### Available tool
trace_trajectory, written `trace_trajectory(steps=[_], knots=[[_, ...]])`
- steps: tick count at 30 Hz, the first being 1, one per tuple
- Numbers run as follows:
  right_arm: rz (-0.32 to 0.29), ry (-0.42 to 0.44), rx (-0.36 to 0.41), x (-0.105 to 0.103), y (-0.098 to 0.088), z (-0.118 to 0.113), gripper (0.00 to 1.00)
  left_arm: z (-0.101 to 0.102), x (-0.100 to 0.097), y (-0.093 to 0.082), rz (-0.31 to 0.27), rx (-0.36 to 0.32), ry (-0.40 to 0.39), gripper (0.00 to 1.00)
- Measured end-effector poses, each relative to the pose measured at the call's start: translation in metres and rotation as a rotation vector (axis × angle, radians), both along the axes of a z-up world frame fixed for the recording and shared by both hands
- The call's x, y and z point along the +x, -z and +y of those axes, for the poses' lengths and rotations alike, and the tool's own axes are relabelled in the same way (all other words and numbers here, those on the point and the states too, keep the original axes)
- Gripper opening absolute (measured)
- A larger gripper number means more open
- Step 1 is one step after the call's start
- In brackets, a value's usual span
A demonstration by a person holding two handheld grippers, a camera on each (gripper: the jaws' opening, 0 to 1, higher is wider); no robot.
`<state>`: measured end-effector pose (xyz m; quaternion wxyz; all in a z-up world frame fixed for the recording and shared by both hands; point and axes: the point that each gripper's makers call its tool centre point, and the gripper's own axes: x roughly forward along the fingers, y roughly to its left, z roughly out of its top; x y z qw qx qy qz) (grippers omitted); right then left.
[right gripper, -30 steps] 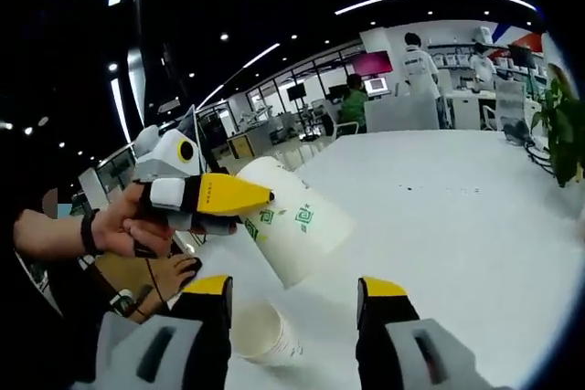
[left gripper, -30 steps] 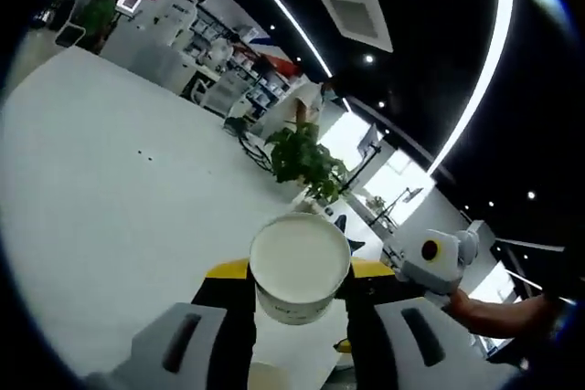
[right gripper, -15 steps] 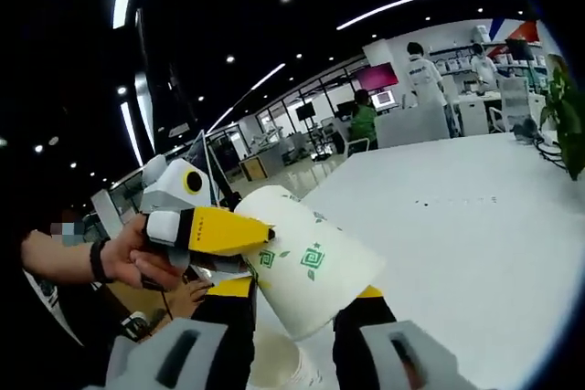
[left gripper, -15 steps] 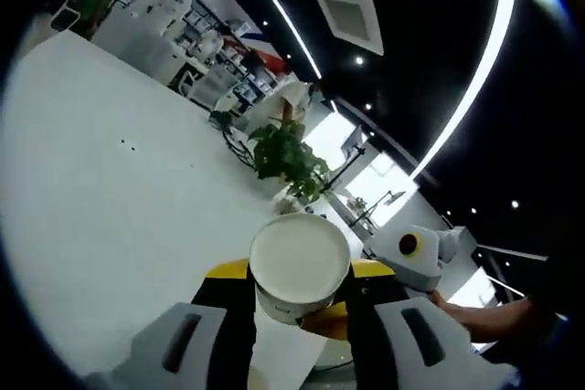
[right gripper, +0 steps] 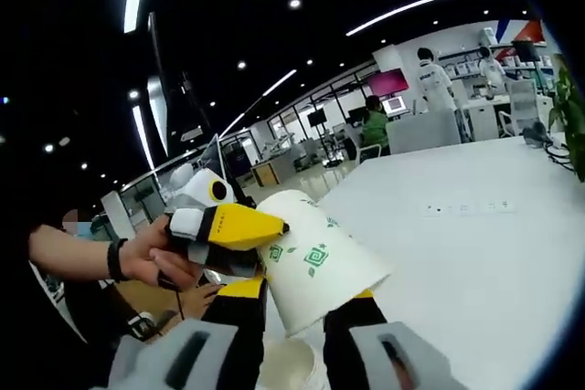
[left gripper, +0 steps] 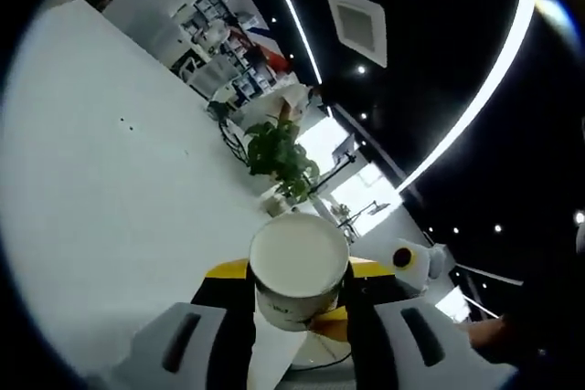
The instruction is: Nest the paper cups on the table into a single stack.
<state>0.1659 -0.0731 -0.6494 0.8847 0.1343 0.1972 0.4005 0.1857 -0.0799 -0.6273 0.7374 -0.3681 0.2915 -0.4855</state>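
A white paper cup (left gripper: 300,262) with its flat base towards me sits between my left gripper's (left gripper: 300,277) jaws, which are shut on it. In the right gripper view the same cup (right gripper: 320,267) shows green motifs and lies tilted, wide mouth down and right, with the left gripper (right gripper: 265,244) clamped on it from the left. A second paper cup (right gripper: 288,367) stands just under it, and my right gripper (right gripper: 297,297) is shut on this lower cup. In the left gripper view the lower cup (left gripper: 272,353) shows beneath the held one.
A person's hand (right gripper: 151,258) holds the left gripper. The white table (right gripper: 475,253) stretches away to the right, also seen as the table (left gripper: 110,189). A potted plant (left gripper: 279,157) stands beyond its far edge. People (right gripper: 430,70) stand at desks far behind.
My right gripper's jaws have drawn together onto the lower cup. The left gripper still holds the upper cup, which now sits closer over the lower cup.
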Motion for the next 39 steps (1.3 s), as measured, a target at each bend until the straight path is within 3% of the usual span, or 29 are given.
trace_trajectory(steps=[10,18,39], knots=[[-0.041,-0.013,0.001,-0.005,-0.005,0.004,0.11,0.002,0.003,0.001,0.071,-0.086,-0.001,0.36],[-0.055,-0.02,-0.007,-0.011,-0.006,0.008,0.01,0.002,0.002,0.004,0.085,-0.1,-0.002,0.37],[-0.017,0.045,-0.068,-0.005,0.007,-0.007,0.0,0.017,0.005,0.042,0.016,0.123,-0.056,0.42]])
